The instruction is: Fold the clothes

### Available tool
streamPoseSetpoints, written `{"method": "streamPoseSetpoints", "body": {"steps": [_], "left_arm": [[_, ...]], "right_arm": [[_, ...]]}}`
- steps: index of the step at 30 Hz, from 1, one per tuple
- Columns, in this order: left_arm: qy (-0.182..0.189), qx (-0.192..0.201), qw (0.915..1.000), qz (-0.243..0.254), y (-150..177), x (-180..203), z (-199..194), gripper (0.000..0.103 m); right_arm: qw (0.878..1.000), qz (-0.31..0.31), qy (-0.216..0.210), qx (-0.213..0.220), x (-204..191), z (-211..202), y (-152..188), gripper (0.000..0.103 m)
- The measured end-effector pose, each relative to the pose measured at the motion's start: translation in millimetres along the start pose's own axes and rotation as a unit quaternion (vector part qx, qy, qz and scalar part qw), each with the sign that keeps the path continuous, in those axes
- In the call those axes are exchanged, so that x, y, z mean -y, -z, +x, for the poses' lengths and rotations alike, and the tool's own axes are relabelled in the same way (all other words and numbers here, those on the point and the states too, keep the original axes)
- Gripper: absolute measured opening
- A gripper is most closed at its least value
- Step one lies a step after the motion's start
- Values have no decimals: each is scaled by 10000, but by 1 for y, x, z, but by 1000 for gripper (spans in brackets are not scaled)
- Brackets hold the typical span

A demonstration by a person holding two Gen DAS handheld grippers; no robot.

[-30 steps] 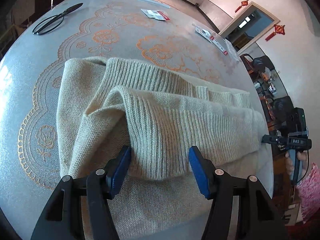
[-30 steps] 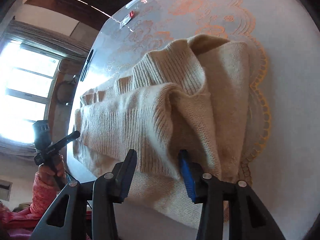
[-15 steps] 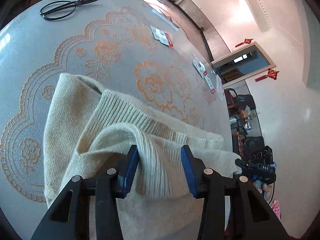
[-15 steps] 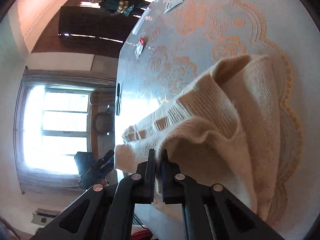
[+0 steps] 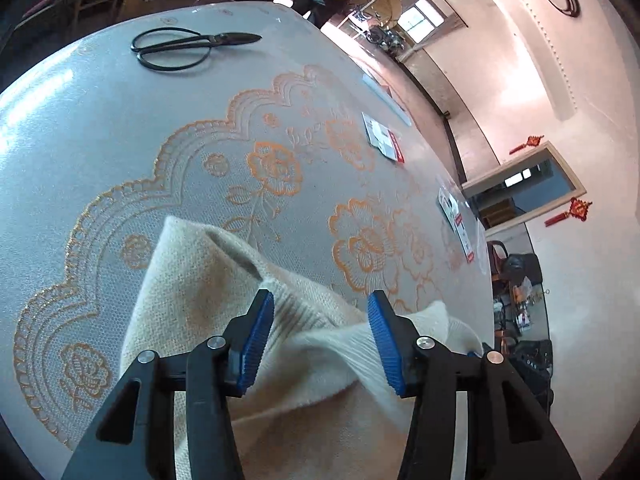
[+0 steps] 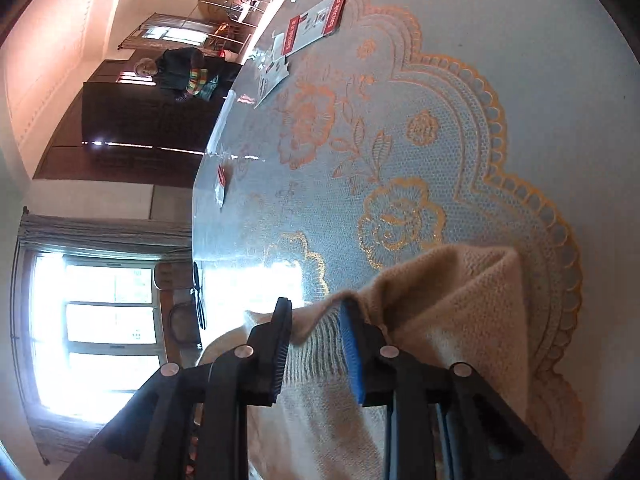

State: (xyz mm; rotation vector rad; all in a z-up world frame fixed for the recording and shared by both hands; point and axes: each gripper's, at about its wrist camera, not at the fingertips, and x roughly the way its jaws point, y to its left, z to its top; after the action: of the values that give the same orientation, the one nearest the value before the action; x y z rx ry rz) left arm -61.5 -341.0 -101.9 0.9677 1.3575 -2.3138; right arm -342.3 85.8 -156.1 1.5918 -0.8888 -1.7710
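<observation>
The sweater [image 5: 192, 304] lies bunched on the desk [image 5: 100, 128], right under and just ahead of both tools, with a ridge of knit rising between each pair of jaws. The left tool [image 5: 320, 340] stands half wide, its jaws having just opened further; the ribbed fold sits between the blue pads and brushes the right-hand one, but I cannot tell whether it is pinched. The right tool [image 6: 314, 346] is narrower, also just reopened, with a fuzzy ribbed edge between its pads; a grip there is likewise unclear. Both tools point down at the same end of the sweater, probably to carry that edge over as one fold. Scissors [image 5: 180, 46] and cards [image 5: 384, 140] lie well ahead, clear of the cloth.
</observation>
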Motion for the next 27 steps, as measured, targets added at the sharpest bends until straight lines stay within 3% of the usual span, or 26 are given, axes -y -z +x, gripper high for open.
{"method": "streamPoseSetpoints", "body": {"steps": [1, 3, 5, 7, 9, 11, 14, 16, 19, 22, 25, 27], "left_arm": [[-21, 147, 9998, -141, -4, -6, -6, 57], [-93, 371, 9989, -278, -11, -13, -19, 57], [-196, 510, 9985, 15, -9, -8, -33, 57], [-222, 540, 9962, 651, 5, 9, -44, 57], [-92, 399, 9875, 1524, 31, 35, -47, 57], [20, 104, 9715, 2369, 64, 57, -44, 57], [-235, -217, 9434, 3300, 103, 75, -19, 57], [-663, -289, 9365, 3431, 110, 69, -2, 57], [-1150, -45, 9422, 3145, 101, 44, 1, 57], [-1644, 358, 9473, 2727, 86, 12, -15, 57], [-2020, 582, 9555, 2069, 73, -28, -34, 58], [-1915, 585, 9659, 1640, 70, -51, -48, 60]], "right_arm": [[9999, -78, 10, 103, -3, -4, 1, 27], [9975, -492, 432, 268, -17, -17, 6, 32], [9867, -1301, 922, 311, -43, -25, 23, 33], [9628, -2310, 1383, 218, -74, -26, 54, 33], [9293, -3312, 1627, 127, -97, -28, 94, 33], [8999, -3979, 1783, 35, -106, -24, 131, 33], [8643, -4589, 2056, -41, -99, -23, 178, 32], [8459, -4753, 2414, -161, -89, -13, 191, 32], [8122, -4982, 3022, -287, -67, -4, 205, 32], [8069, -4886, 3283, -499, -42, -14, 215, 32], [8258, -4678, 3121, -423, -23, -37, 226, 32], [8323, -4570, 3113, -399, -15, -50, 231, 33]]}}
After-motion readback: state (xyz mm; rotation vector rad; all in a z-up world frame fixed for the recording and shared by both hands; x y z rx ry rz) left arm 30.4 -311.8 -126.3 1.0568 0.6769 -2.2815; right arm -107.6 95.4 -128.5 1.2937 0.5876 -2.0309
